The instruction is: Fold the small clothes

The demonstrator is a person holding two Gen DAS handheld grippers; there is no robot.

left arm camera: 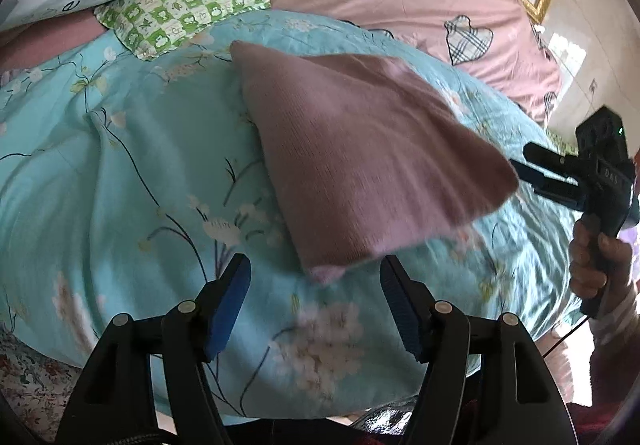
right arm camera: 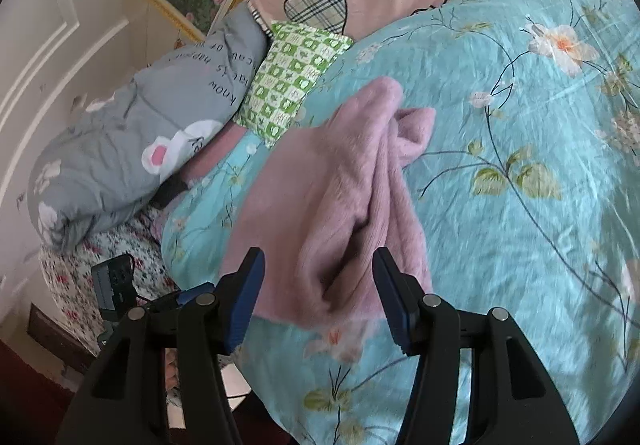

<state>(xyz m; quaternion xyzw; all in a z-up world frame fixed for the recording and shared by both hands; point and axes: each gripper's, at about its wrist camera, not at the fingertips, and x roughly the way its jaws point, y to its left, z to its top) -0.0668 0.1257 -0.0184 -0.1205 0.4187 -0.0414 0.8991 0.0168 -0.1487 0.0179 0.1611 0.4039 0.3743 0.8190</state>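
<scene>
Tongs — left (left arm camera: 314,277), right (right arm camera: 318,265) — both agape, empty | pink garment (left arm camera: 360,165) edges blurred

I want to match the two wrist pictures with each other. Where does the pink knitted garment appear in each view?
Left wrist view: the pink knitted garment lies at centre on the turquoise floral quilt, above the open left gripper.
Right wrist view: the garment is at centre, bunched in folds, just beyond the open right gripper.
Shared landmark: the green checked pillow, beyond the garment in both.

A dusty-pink knit garment (left arm camera: 360,149) lies folded and rumpled on the turquoise floral quilt (left arm camera: 120,165).
</scene>
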